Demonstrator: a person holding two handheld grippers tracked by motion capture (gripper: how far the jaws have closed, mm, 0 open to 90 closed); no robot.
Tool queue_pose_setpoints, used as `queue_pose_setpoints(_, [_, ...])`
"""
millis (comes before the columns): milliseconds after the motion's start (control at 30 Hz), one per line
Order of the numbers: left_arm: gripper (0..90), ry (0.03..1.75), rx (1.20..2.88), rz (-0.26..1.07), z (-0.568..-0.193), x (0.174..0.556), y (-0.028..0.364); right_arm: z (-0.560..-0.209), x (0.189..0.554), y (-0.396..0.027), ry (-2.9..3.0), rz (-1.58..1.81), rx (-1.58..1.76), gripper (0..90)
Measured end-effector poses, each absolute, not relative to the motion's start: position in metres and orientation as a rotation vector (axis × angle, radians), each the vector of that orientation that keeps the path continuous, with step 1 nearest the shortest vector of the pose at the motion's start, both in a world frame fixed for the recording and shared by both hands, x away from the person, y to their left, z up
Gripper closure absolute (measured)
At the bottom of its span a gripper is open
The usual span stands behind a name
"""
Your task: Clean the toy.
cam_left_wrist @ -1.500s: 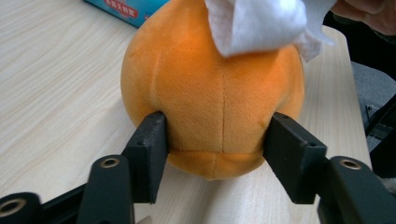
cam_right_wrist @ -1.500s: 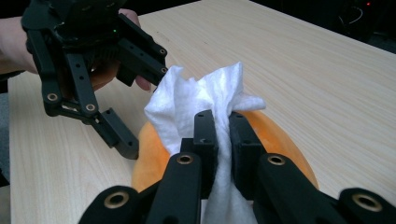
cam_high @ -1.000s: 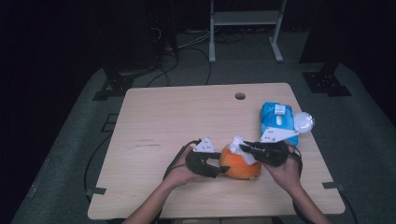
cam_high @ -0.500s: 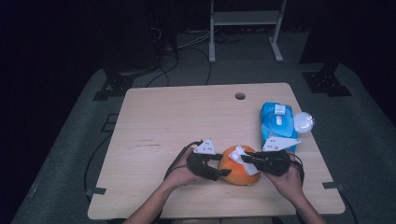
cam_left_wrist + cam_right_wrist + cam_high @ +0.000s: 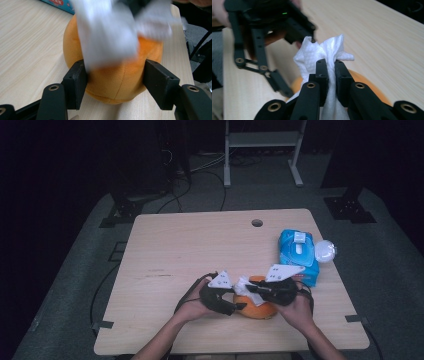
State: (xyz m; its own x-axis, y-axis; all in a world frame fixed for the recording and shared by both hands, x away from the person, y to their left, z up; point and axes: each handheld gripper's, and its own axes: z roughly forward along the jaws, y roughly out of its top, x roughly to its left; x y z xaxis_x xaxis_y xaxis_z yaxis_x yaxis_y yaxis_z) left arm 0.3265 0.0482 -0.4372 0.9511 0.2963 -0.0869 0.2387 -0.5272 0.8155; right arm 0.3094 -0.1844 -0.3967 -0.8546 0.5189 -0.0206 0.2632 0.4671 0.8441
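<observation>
Left gripper (image 5: 235, 306) fingers clamp the round orange plush toy (image 5: 117, 77), lower centre; right gripper (image 5: 331, 72) fingers pinch the crumpled white tissue (image 5: 322, 53) directly atop it.

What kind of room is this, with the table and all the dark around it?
Probably a lab or studio set up for recording. A bare wooden table stands on grey floor matting, the surroundings are dark, cables trail across the floor, and a metal stand is behind.
</observation>
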Motion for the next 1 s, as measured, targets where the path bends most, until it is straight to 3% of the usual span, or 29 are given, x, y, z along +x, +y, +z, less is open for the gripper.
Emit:
queue_pose_setpoints(200, [36.0,0.389,2.139,0.061,-0.44,0.329,0.051,-0.404,0.321,-0.225,2.386,1.338,0.836,82.5])
queue_pose_setpoints(333, [24.1,0.388,2.088,0.027,-0.436,0.331,0.052,-0.416,0.316,-0.237,2.394,1.403,0.898,82.5])
queue_pose_setpoints(433, [24.5,0.4,2.078,0.001,-0.436,0.33,0.049,-0.417,0.313,-0.236,2.402,1.416,0.889,82.5])
queue_pose_setpoints(667, [36.6,0.366,2.126,0.06,-0.434,0.324,0.044,-0.408,0.3,-0.223,2.41,1.341,0.814,82.4])
queue_pose_setpoints(1000, [37.6,0.318,2.15,0.11,-0.432,0.318,0.04,-0.4,0.294,-0.161,2.498,1.27,0.544,82.4])
